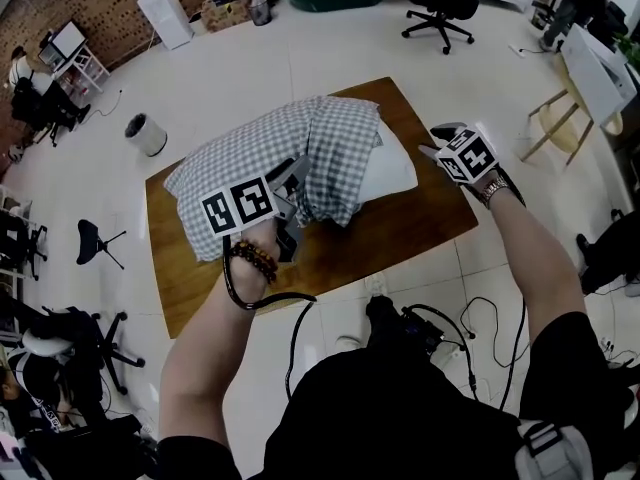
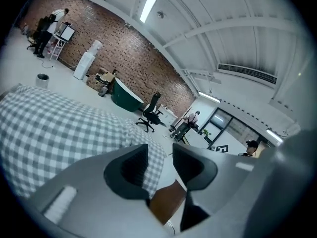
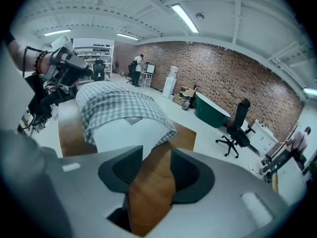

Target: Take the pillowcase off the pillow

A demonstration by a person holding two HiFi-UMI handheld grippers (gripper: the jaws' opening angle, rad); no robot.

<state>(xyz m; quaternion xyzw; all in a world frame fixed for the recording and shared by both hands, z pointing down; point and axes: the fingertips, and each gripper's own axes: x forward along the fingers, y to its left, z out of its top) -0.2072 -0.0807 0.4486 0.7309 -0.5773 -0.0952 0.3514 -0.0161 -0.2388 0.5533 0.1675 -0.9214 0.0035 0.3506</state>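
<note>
Pillowcase of grey-and-white checked cloth point(image 1: 250, 158) covers most of the white pillow point(image 1: 398, 168) on the brown wooden bench point(image 1: 400, 233) — only the pillow's right end is bare. Left gripper point(image 1: 292, 193) hangs at the open hem, jaws apart, with the cloth edge between them unpinched, likely placed to catch it. Right gripper point(image 1: 437, 140) sits beside the bare end, jaws open over wood. A small tag point(image 3: 131, 119) under the hem is unreadable — the cubes point(image 1: 238, 206) carry only square markers.

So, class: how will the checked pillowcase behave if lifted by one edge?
Probably floppy: the pillowcase drapes in folds over the white pillow. Likely light, thin cloth, since its edge hangs crumpled.
</note>
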